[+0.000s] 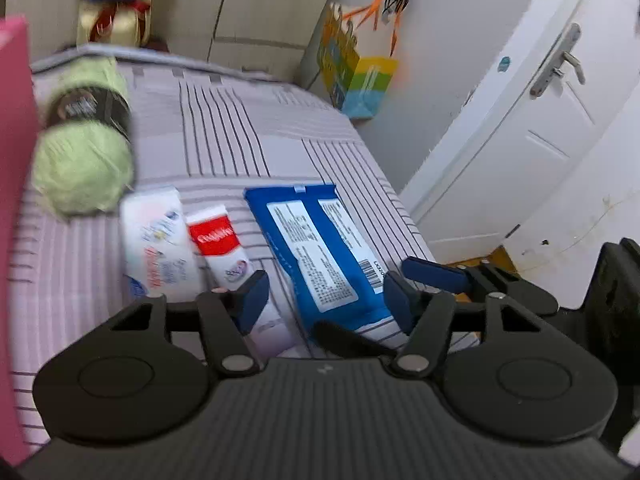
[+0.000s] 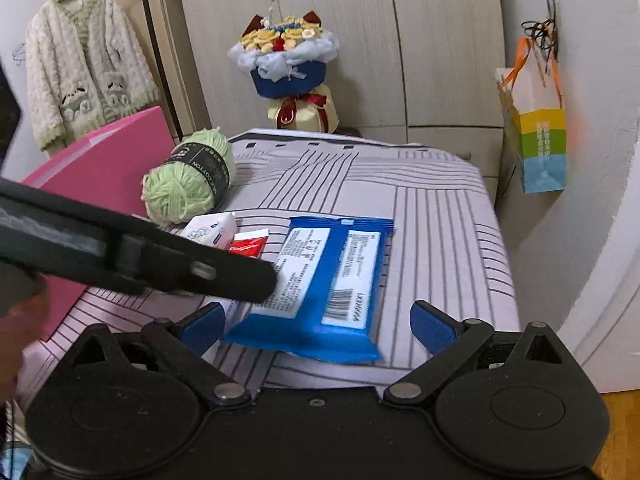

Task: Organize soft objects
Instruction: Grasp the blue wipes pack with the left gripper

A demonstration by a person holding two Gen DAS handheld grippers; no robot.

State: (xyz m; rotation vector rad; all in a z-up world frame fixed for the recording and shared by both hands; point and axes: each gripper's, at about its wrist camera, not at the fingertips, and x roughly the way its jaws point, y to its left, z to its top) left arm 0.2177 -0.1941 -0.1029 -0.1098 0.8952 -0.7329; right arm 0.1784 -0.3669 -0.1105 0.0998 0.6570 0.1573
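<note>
On the striped bed sheet [image 2: 440,216], a glossy blue flat wipes pack [image 2: 320,288] lies between the right gripper's [image 2: 320,324] spread fingers, a fuzzy green yarn ball [image 2: 184,184] far left, the left gripper [image 1: 324,296] likewise parted.

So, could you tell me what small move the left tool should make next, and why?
Probably ease the left tool down over the blue wipes pack and close. Its jaws stand open, empty, straddling the pack's near end, which lies flat on the striped bed.
</note>
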